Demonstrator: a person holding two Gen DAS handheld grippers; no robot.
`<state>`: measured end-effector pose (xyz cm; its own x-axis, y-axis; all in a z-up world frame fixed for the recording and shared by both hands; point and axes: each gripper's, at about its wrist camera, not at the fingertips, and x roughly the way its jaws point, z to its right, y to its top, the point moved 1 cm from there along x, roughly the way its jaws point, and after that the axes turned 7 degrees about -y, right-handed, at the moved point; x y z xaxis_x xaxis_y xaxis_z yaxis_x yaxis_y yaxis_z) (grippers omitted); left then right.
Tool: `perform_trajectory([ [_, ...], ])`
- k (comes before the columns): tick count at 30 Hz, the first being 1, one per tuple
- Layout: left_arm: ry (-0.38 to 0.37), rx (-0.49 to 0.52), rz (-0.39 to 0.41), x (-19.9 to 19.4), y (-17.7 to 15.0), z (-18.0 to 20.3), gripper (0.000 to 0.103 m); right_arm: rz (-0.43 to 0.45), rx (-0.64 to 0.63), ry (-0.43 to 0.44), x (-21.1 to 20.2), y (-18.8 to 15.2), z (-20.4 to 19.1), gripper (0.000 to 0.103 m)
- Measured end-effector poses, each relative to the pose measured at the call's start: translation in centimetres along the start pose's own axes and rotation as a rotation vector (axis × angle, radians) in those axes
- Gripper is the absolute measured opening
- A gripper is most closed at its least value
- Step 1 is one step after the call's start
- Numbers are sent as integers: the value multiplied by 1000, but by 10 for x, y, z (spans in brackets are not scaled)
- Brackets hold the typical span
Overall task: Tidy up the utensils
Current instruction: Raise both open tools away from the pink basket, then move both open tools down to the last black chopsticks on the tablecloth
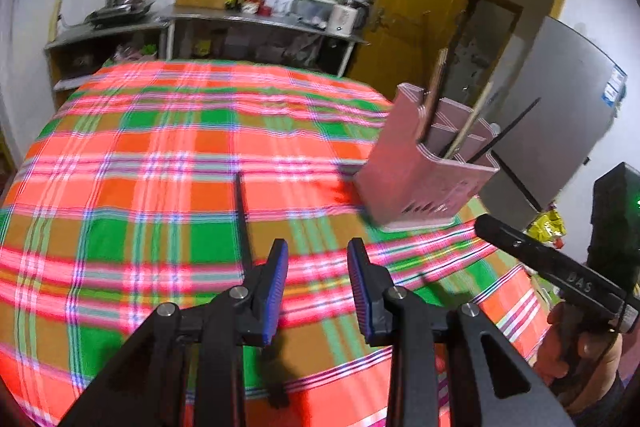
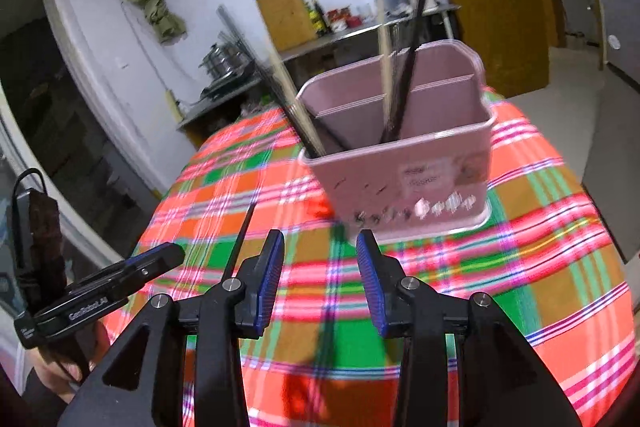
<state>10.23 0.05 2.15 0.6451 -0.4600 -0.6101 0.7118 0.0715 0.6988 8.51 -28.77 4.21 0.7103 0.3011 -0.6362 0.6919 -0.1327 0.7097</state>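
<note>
A pink utensil holder [image 1: 420, 171] with compartments stands on the plaid tablecloth [image 1: 168, 155], holding wooden and black chopsticks [image 1: 468, 127]. In the right wrist view the holder [image 2: 404, 163] is just ahead of my right gripper [image 2: 320, 279], which is open and empty. One black chopstick [image 1: 242, 219] lies on the cloth just left of my left gripper [image 1: 318, 283], which is open and empty. The same chopstick [image 2: 240, 239] shows in the right wrist view, left of the right gripper. The right gripper's body [image 1: 560, 267] is at the right of the left wrist view.
A metal shelf [image 1: 256, 27] with pots and jars stands behind the table. A yellow door [image 1: 420, 7] and a grey fridge [image 1: 560, 115] are at the right. The left gripper's body [image 2: 100, 291] is at the lower left of the right wrist view.
</note>
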Motion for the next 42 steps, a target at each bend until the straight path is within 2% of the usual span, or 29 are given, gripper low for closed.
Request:
perform_trajectory([
  [8,90,-65,-53,13,-20,-40,32,-73,-48,38,22,-19,-24,39],
  [12,106,-86,-82,29,-23,-50,32,-96,-68,45,30,-26,-32,39],
  [20,132,-74,-118,55,-21,-57,32,-125,-76,39,39,-31,-33,39],
  [29,190,-16,-114,58,-23,-52,34,-141,-72,35,47,-32,-35,39],
  [31,225,23,-121,58,-26,-49,29,-142,-76,37,47,-33,-36,39],
  [34,258,63,-125,55,-31,-46,28,-143,-80,38,48,-33,-37,39],
  [35,262,54,-125,52,-31,-48,26,-143,-80,38,48,-33,-37,39],
  [37,271,32,-122,48,-31,-55,16,-145,-81,37,49,-33,-37,39],
  [42,288,-22,-105,36,-32,-74,13,-153,-102,44,58,-31,-47,39],
])
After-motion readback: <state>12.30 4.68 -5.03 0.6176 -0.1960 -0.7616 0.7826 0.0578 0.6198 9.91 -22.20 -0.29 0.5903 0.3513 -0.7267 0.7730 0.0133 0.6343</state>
